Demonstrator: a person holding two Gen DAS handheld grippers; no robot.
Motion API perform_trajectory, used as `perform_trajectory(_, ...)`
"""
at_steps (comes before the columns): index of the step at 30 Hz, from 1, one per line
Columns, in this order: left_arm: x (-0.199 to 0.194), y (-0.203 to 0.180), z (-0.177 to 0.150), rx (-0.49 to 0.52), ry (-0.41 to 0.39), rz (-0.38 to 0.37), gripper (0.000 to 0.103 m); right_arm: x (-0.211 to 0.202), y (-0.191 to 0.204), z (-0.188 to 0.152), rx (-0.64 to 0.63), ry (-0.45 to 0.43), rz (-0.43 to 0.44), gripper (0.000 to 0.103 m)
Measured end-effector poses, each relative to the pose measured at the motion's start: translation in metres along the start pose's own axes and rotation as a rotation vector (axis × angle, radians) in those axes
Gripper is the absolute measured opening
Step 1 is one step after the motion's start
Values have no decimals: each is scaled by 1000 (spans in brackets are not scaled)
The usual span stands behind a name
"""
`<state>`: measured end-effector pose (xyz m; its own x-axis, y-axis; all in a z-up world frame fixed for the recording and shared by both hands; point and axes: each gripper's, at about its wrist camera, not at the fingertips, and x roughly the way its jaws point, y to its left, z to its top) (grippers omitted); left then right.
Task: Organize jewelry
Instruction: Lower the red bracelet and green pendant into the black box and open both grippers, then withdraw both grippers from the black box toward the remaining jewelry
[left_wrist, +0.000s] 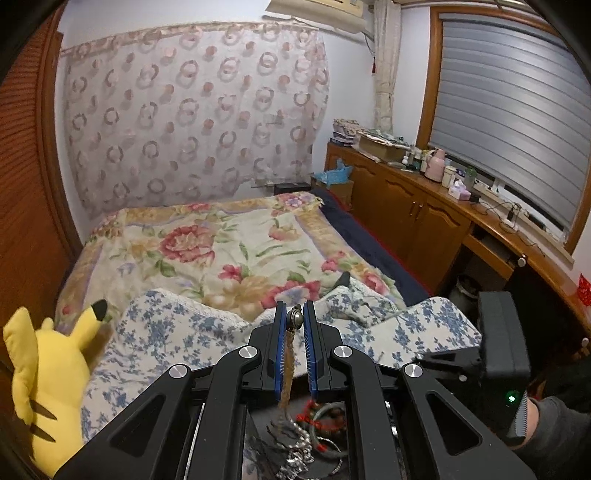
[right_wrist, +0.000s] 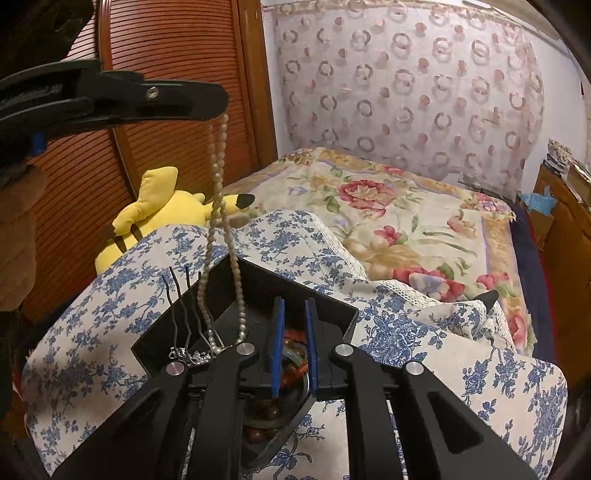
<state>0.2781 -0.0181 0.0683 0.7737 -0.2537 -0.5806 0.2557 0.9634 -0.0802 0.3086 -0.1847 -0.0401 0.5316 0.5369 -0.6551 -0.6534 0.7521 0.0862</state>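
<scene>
My left gripper (left_wrist: 294, 320) is shut on a pearl necklace (left_wrist: 287, 363) and holds it up by its clasp; the strand hangs down between the fingers. In the right wrist view the left gripper (right_wrist: 216, 107) is at upper left and the necklace (right_wrist: 218, 221) dangles from it into a black tray (right_wrist: 332, 310) on a blue-flowered pillow (right_wrist: 110, 332). In the tray lie brown bead bracelets (right_wrist: 293, 365), a silver hairpin (right_wrist: 184, 354) and, in the left wrist view, a green bangle and chains (left_wrist: 317, 439). My right gripper (right_wrist: 293, 325) hovers over the tray, jaws slightly apart, empty.
A yellow plush toy (right_wrist: 159, 210) lies left of the pillow, against a wooden louvred wardrobe (right_wrist: 166, 44). A bed with a floral blanket (left_wrist: 221, 243) stretches ahead. A wooden cabinet with clutter (left_wrist: 424, 184) runs along the right wall under a window.
</scene>
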Motion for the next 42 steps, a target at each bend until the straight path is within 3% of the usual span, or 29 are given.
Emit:
perform_trajectory(11,-14,27,7,-15,-9,99,8,-1,8,1,-7,-3,4,13)
perform_trajectory(22,2,18,5,16,35,85,8,-3,4,0,3,-5,-2,13)
perform_trajectory(24,6,15,2,18,49,78,19,-4,2,-1,8,-5,-5,13)
perform_trajectory(25,7,13,-1,18,53,70,35,-5,0,-2,12,-4,-8,13)
perform_trajectory(26,6,12,-2,20,49,59,43,-6,0,-3,14,-3,-9,13)
perform_trajectory(31,-4,6,-19,22,52,44,45,-15,-3,-10,30,-4,-27,13)
perform_trajectory(37,-22,-1,-63,42,77,46,53,-47,5,-33,49,-25,-41,13)
perform_trajectory(38,-24,-2,-71,43,84,42,54,-52,7,-38,47,-26,-44,14)
perform_trajectory(40,-28,-4,-90,41,103,34,54,-61,12,-52,53,-22,-40,28)
perform_trajectory(42,-31,-6,-107,38,125,23,54,-68,17,-68,60,-1,-39,29)
